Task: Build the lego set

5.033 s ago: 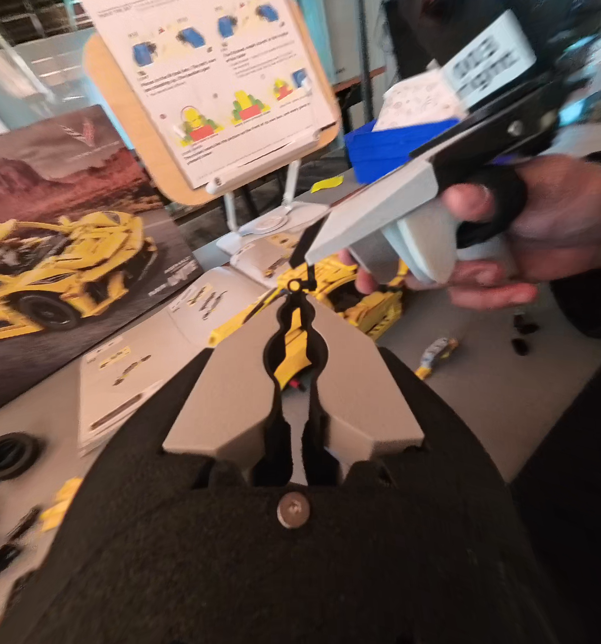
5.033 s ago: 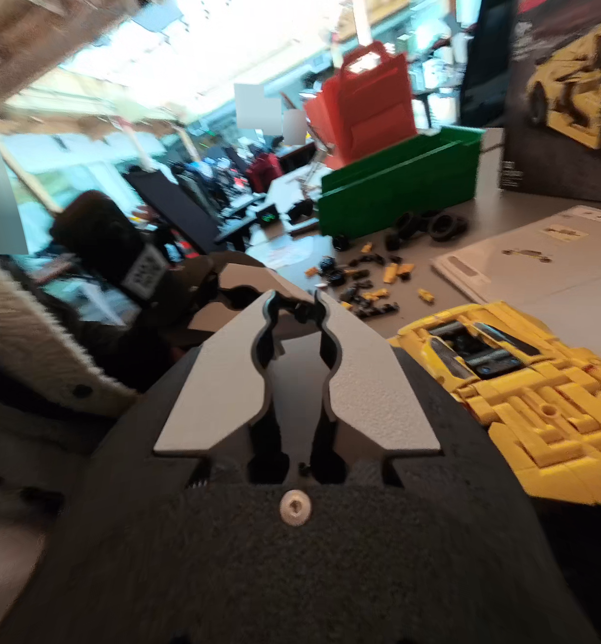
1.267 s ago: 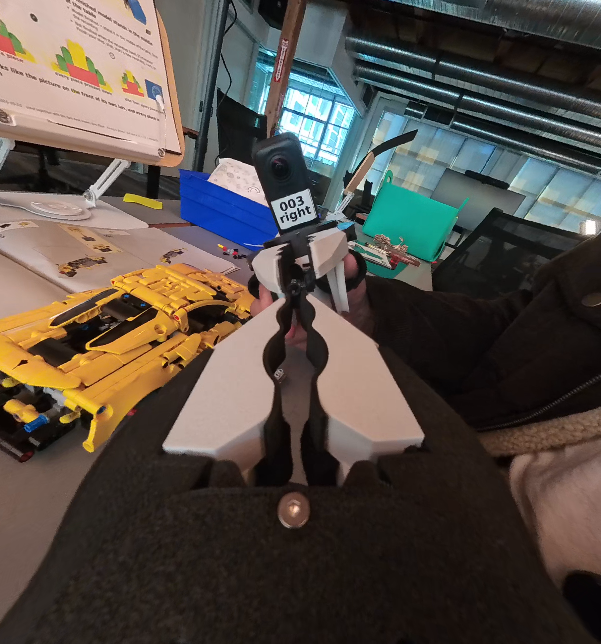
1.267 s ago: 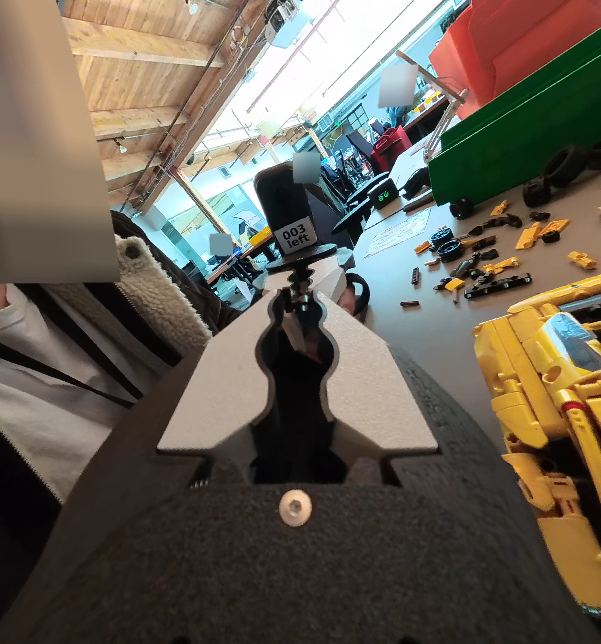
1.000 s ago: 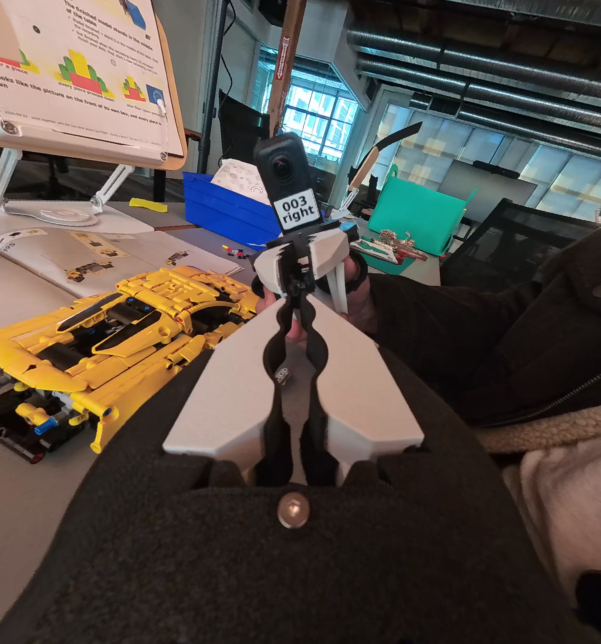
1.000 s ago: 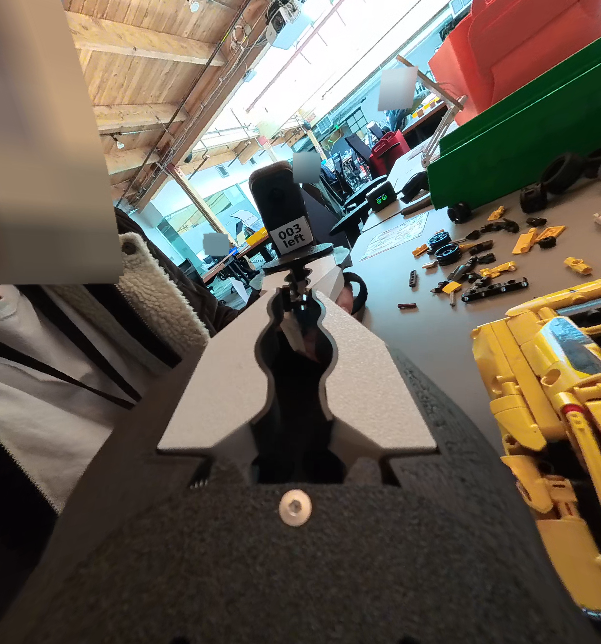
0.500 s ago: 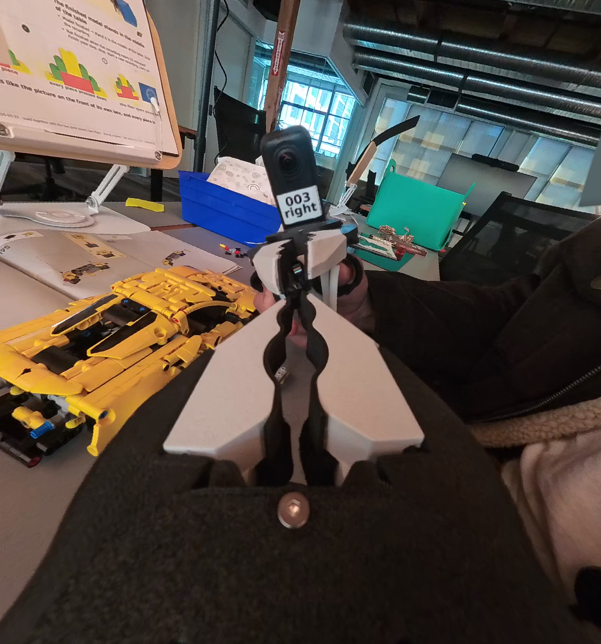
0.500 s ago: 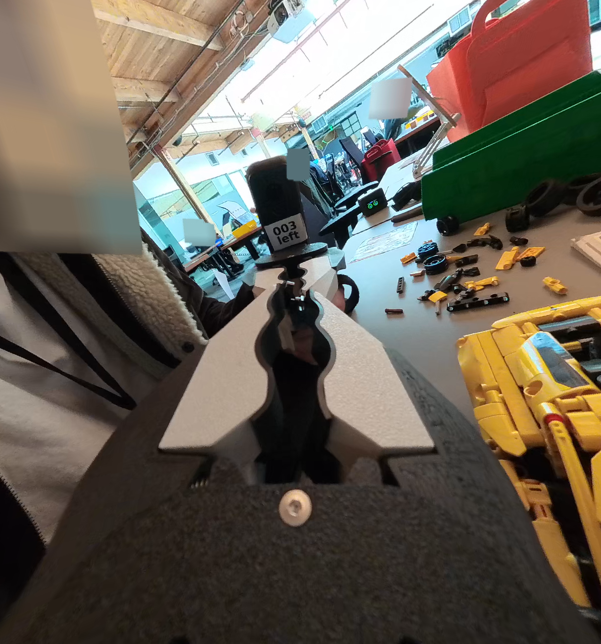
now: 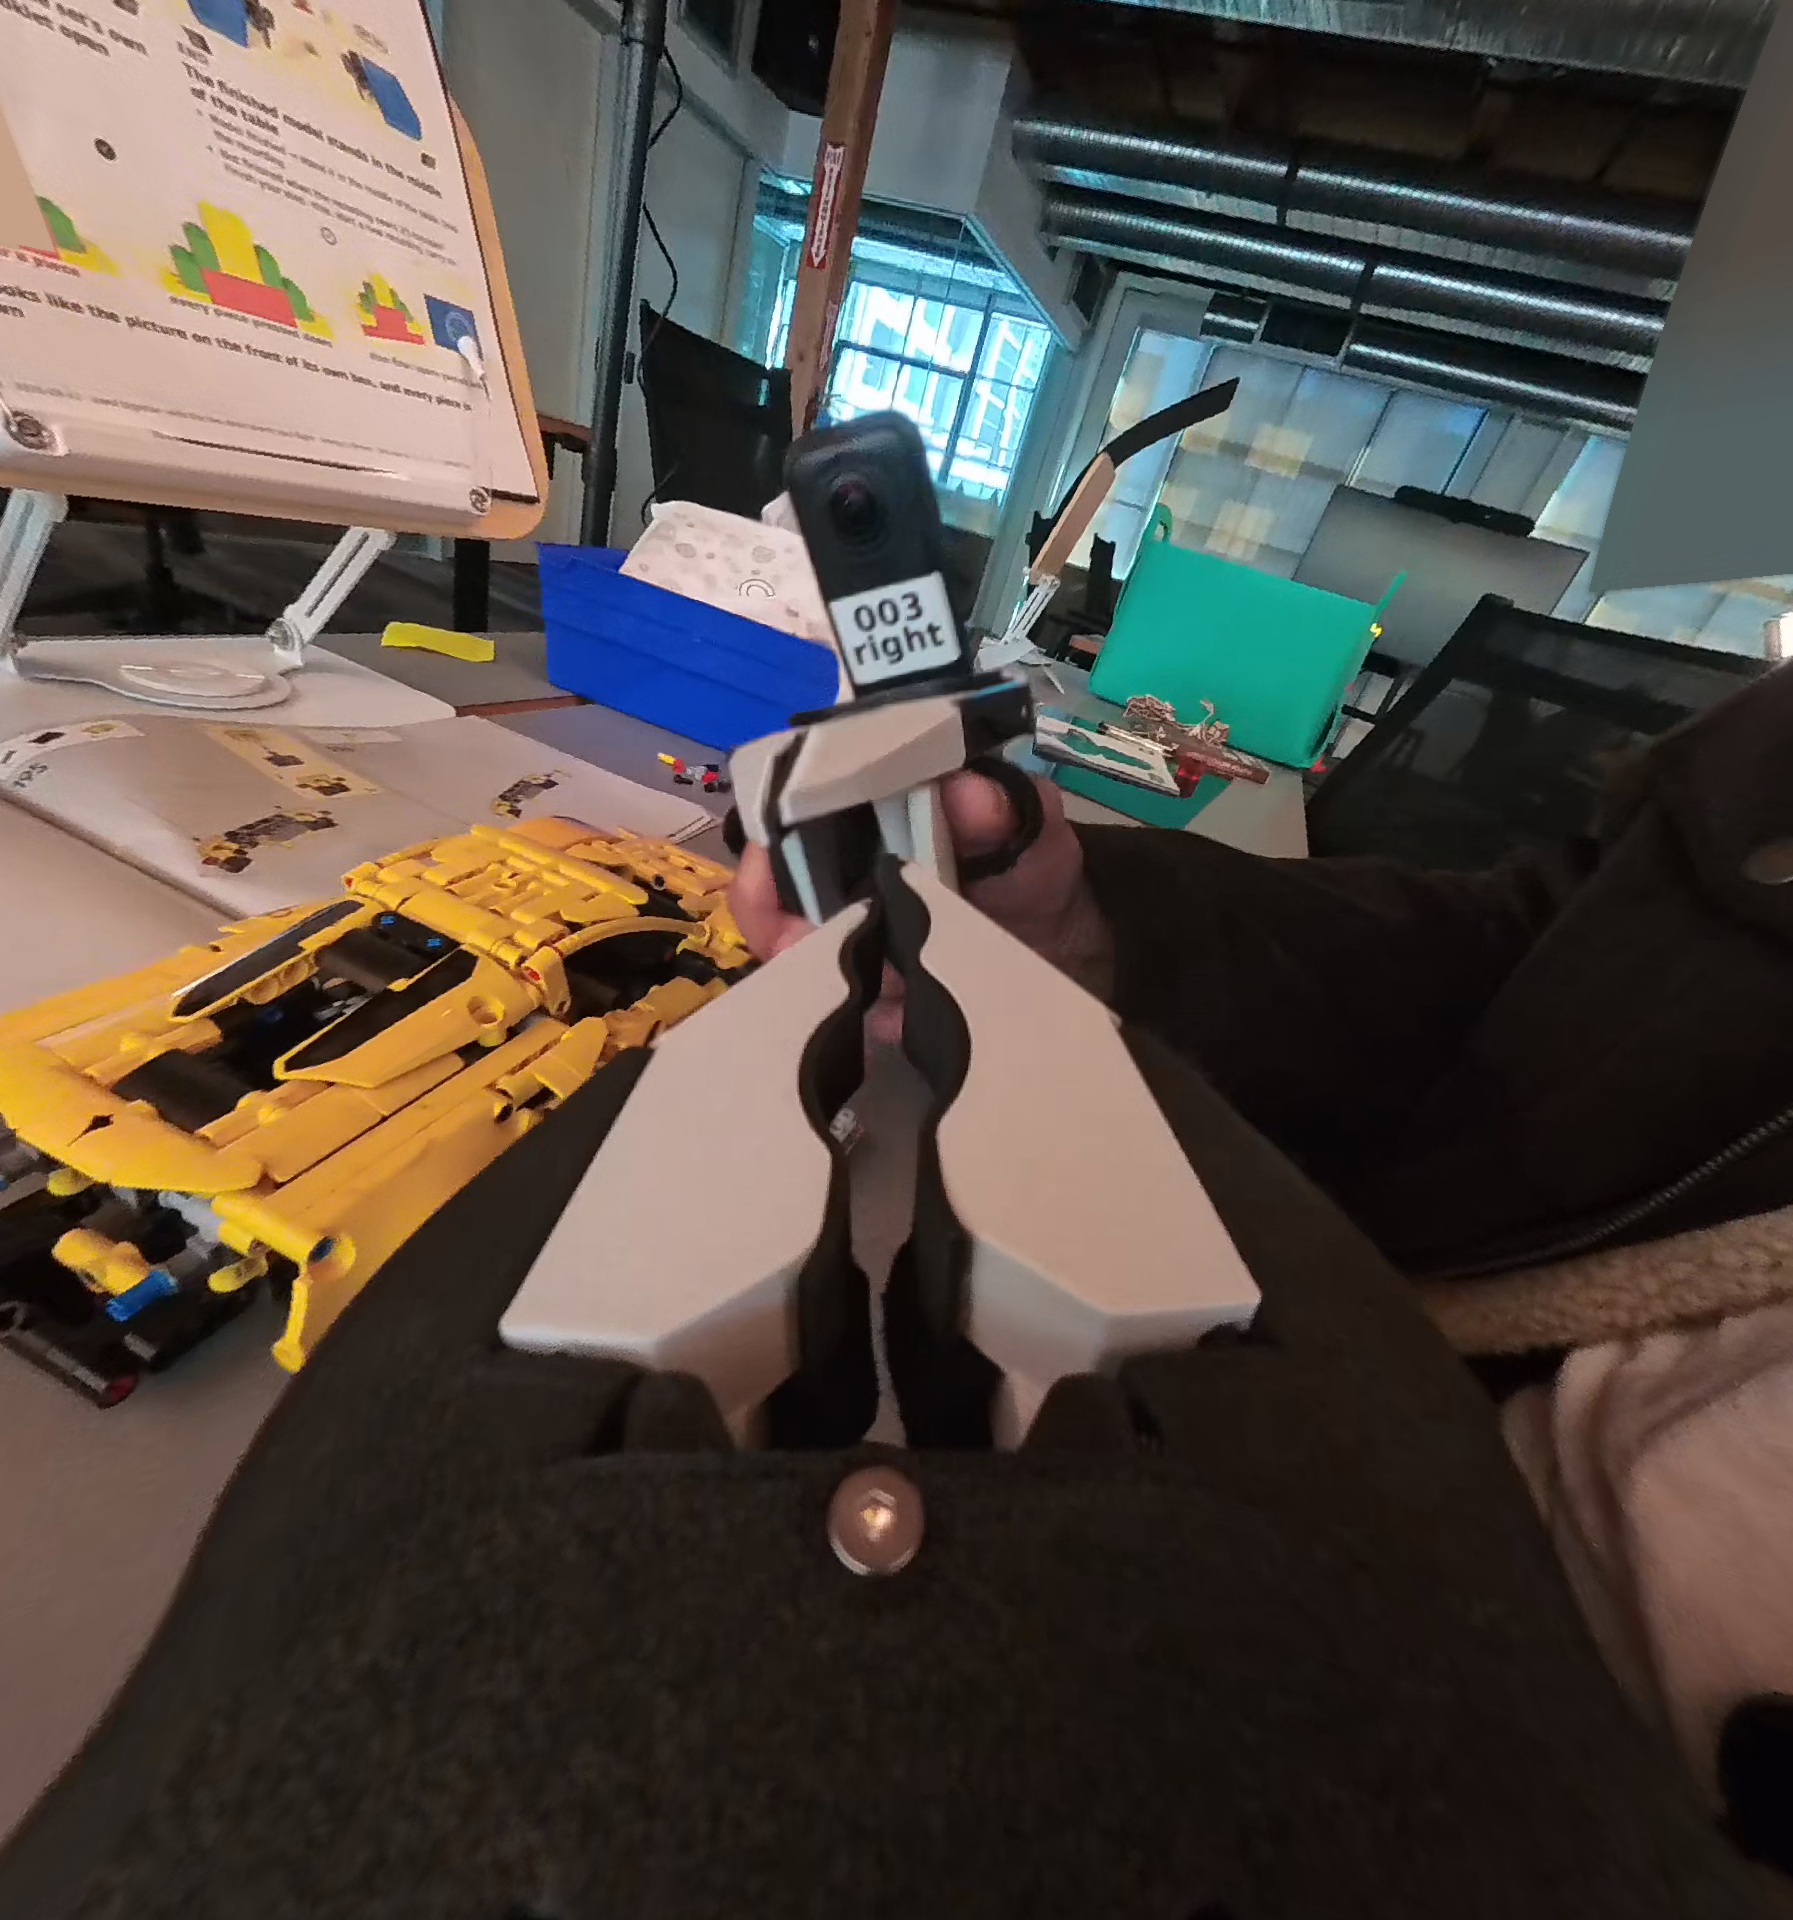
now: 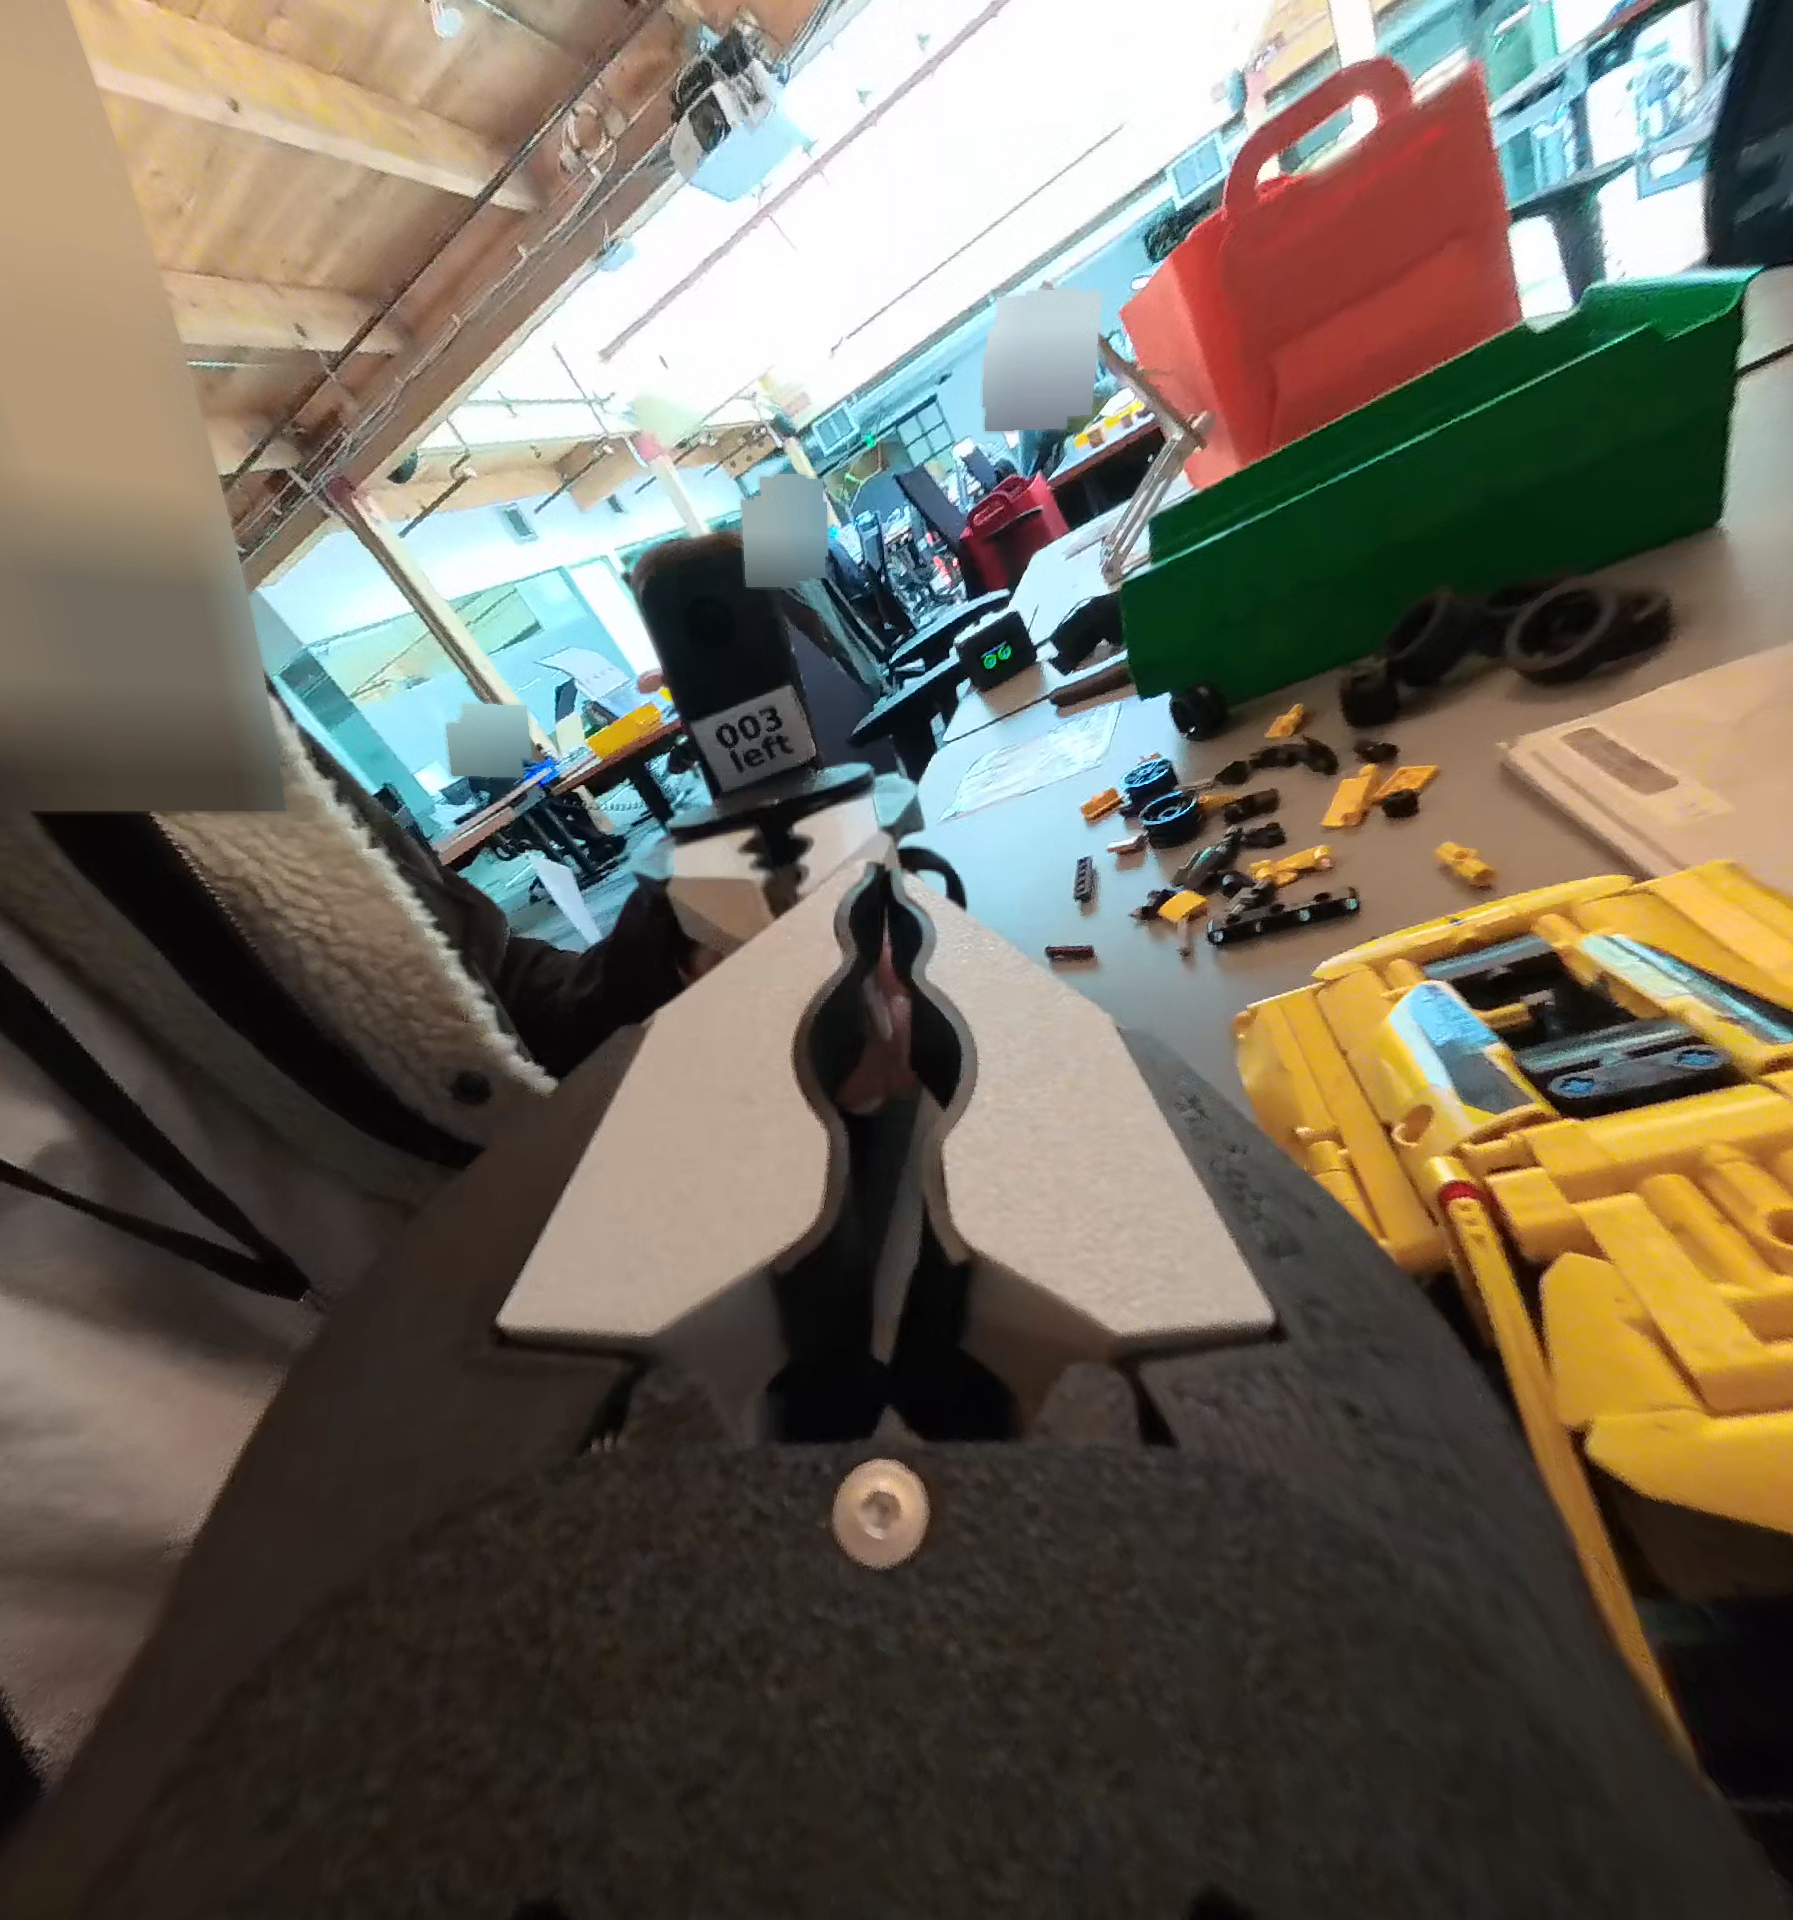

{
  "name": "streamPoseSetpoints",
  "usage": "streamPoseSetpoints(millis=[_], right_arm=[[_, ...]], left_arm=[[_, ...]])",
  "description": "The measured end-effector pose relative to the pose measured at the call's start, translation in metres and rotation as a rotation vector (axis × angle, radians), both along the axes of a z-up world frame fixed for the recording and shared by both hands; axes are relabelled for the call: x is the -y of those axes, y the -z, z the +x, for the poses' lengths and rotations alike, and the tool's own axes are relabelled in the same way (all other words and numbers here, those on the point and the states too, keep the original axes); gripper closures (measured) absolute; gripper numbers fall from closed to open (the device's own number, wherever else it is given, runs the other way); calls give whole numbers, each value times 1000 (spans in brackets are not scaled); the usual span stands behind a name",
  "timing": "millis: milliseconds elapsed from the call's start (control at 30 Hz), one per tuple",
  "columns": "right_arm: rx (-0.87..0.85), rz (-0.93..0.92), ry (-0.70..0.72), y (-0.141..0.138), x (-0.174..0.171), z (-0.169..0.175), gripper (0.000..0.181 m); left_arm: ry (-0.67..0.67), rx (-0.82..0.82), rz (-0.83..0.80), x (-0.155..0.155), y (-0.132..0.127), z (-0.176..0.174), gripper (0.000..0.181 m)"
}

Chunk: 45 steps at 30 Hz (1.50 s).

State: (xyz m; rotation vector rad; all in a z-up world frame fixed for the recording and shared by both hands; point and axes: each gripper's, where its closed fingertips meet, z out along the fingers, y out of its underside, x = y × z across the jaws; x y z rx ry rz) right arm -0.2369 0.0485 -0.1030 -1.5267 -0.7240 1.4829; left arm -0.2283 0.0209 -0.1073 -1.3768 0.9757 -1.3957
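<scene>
Bright blown-out windows, fisheye edges, slight blur.

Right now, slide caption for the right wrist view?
Right gripper, jaws shut, faces left gripper beside yellow brick-built car.

Both wrist views look forward along their own closed jaws, held above the table and aimed at each other. Beyond the left jaws the right gripper point(image 9: 876, 883) sits close; beyond the right jaws, the left gripper point(image 10: 876, 883). Both share the yellow lego car point(image 9: 352, 1018) point(image 10: 1557, 1132) (left of one, right of the other).
</scene>
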Motion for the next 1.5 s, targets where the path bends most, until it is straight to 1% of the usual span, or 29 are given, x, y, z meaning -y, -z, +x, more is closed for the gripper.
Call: streamPoseSetpoints(millis=[67, 133, 167, 200, 233, 267, 300, 333, 367, 467, 533, 600, 667, 700, 767, 833, 900, 967, 1067, 1200, 1233, 1300, 1333, 1400, 1433, 1500], right_arm=[[9, 10, 33, -2, -5, 7, 181], [33, 11, 64, -3, -9, 15, 181], [68, 31, 71, -2, -8, 16, 178], [108, 64, 96, -1, -8, 17, 171], [151, 95, 128, 0, -10, 18, 166], [184, 115, 138, 2, -10, 17, 156], [219, 113, 154, 5, -12, 17, 153], [256, 120, 197, 8, -18, 21, 169], [283, 144, 230, 11, -22, 24, 181], [337, 173, 296, 14, -29, 28, 181], [358, 217, 299, 12, -27, 25, 181], [413, 256, 317, 16, -28, 24, 181], [430, 256, 297, 21, -26, 20, 181], [433, 250, 292, 23, -26, 19, 181], [413, 230, 252, 25, -23, 14, 181], [432, 185, 339, 31, -37, 21, 181], [433, 158, 418, 33, -48, 32, 181], [379, 124, 448, 28, -53, 39, 181], [297, 84, 461, 19, -55, 45, 181], [288, 79, 449, 18, -54, 43, 181], [296, 80, 437, 19, -52, 41, 181], [316, 73, 404, 23, -49, 35, 181], [325, 70, 391, 25, -47, 32, 181], [344, 53, 379, 31, -46, 28, 181], [359, 28, 379, 36, -47, 27, 176], [360, -64, 319, 46, -41, 18, 172]], left_arm=[[-19, -19, 0, -4, 3, -1, 181], [-65, -56, -31, -15, 11, -5, 181], [-84, -92, -68, -23, 19, -7, 181], [-108, -130, -105, -31, 27, -10, 181], [-145, -147, -128, -39, 31, -14, 181], [-182, -153, -125, -46, 32, -18, 181], [-221, -176, -103, -52, 35, -22, 181], [-270, -222, -72, -59, 41, -28, 181], [-322, -269, -42, -67, 46, -35, 181], [-437, -349, 3, -86, 54, -60, 181], [-482, -354, -19, -95, 57, -71, 181], [-480, -390, -50, -98, 65, -73, 178], [-461, -447, -48, -97, 74, -70, 168], [-431, -483, -29, -93, 79, -65, 164], [-387, -620, 24, -87, 98, -59, 155], [-353, -751, 72, -84, 116, -56, 151], [-353, -817, 117, -83, 125, -54, 151], [-378, -832, 138, -86, 126, -57, 153], [-370, -804, 101, -89, 124, -56, 165], [-308, -833, 78, -92, 132, -54, 165], [-285, -841, 65, -92, 135, -52, 165], [-233, -832, 51, -86, 137, -46, 171], [-229, -839, 69, -85, 137, -45, 174], [-234, -864, 105, -84, 137, -46, 177], [-248, -875, 110, -84, 136, -48, 177], [-292, -856, 114, -83, 129, -53, 177]])
